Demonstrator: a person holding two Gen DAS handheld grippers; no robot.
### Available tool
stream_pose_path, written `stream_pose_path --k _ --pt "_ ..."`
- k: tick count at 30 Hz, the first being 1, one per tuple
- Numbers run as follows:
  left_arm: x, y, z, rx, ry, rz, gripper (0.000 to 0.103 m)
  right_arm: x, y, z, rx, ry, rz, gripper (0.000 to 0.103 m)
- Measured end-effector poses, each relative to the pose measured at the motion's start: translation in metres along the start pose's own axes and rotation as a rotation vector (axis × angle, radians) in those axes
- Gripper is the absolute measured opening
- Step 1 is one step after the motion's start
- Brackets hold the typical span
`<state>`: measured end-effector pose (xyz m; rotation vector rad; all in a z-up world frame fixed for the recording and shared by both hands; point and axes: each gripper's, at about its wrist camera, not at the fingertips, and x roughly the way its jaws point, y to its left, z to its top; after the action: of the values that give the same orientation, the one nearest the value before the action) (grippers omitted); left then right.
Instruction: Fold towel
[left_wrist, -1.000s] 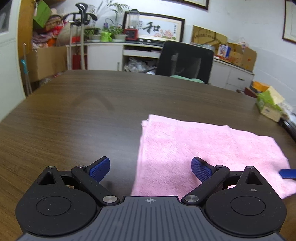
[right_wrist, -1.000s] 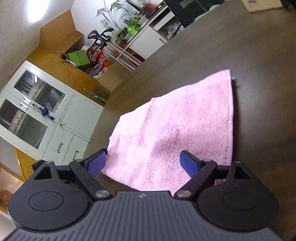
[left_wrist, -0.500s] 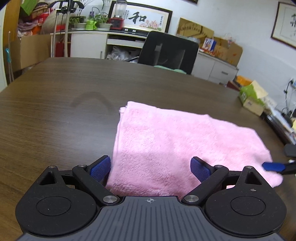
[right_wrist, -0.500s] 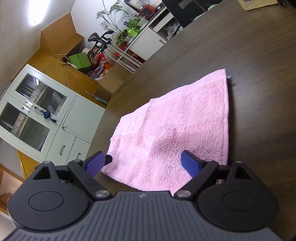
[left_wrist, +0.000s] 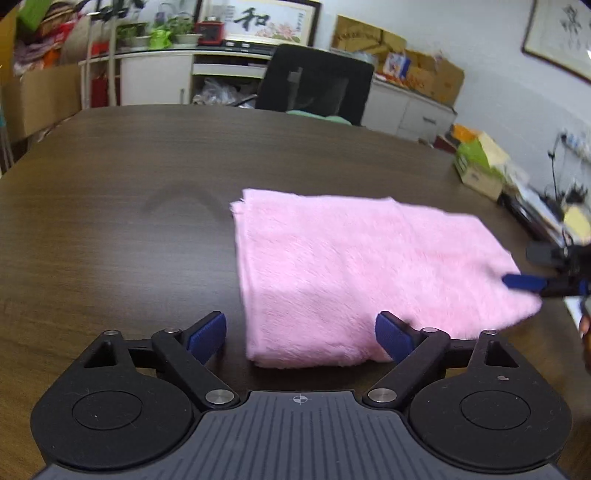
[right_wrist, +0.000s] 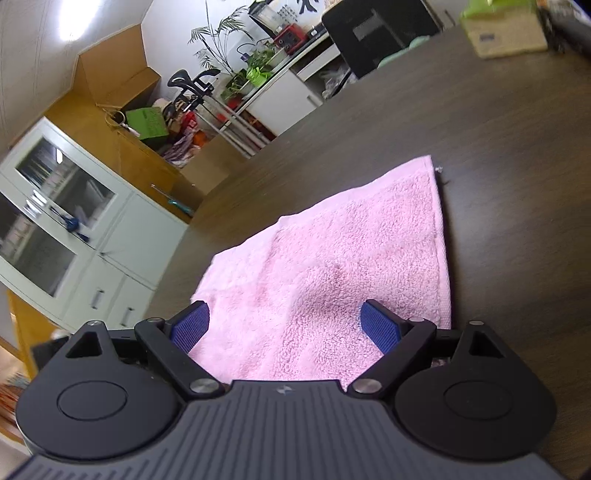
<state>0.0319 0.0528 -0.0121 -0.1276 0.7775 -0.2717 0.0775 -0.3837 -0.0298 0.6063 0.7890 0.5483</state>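
Pink fluffy terry towel (left_wrist: 354, 273) lies flat on the dark brown wood-grain table (left_wrist: 110, 221), already folded at least once: layered edges show at its far-left corner, approx 11 o'clock in left wrist view. It reads as a neat rectangle, so prob. one more fold left, or maybe done; can't tell which.

Left gripper (left_wrist: 299, 336): blue pads spread wide, holding nothing, at the towel's near edge at 6 o'clock; the left pad is over bare table, the right one over cloth.

Right gripper (right_wrist: 286, 325): also spread wide, empty, low over the towel (right_wrist: 332, 266) with cloth between the pads. Contact w/ cloth can't be told. Its tip shows at 3 o'clock in left view, by the towel's right corner.
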Motion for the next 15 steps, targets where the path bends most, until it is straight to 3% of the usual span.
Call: stream_pose_path --k 4,12,15 --pt "-0.007 0.02 0.007 -0.068 -0.055 0.072 0.098 -0.001 0.044 -0.016 -0.257 -0.087 -0.118 0.092" --pt "-0.003 0.031 0.012 -0.109 -0.072 0.185 0.103 0.043 0.156 -0.096 -0.749 -0.112 -0.177 0.098" --pt "-0.005 0.035 0.014 -0.125 -0.096 0.223 0.103 0.06 0.184 -0.118 -0.878 -0.112 -0.219 0.098"
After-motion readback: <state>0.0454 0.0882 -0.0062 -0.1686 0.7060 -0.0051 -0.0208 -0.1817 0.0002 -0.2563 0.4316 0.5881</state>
